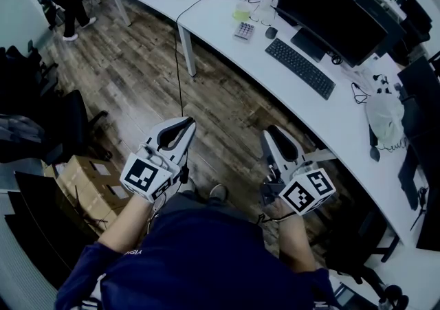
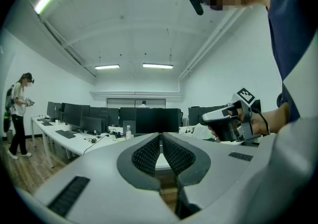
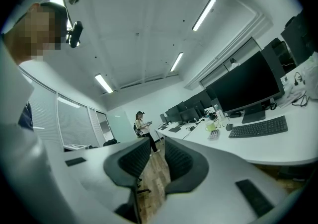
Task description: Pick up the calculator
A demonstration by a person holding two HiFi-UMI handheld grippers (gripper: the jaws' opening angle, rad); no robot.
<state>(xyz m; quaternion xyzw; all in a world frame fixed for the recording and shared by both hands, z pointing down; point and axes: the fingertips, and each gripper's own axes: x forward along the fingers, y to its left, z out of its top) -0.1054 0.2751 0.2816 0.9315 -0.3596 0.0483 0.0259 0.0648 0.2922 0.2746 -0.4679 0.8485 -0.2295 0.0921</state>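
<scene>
Calculator (image 1: 244, 30) lies beside cup (image 1: 241, 12), near mouse (image 1: 271, 32) and keyboard (image 1: 300, 67).

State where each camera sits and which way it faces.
Head view: on the person's head, looking steeply down at floor and desk; shows left gripper, right gripper, forearms.
Left gripper view: on the left gripper, level toward distant monitors; shows its shut jaws, the right gripper.
Right gripper view: on the right gripper, along the desk; shows its parted, empty jaws.
Shared: calculator in head and right gripper views.
</scene>
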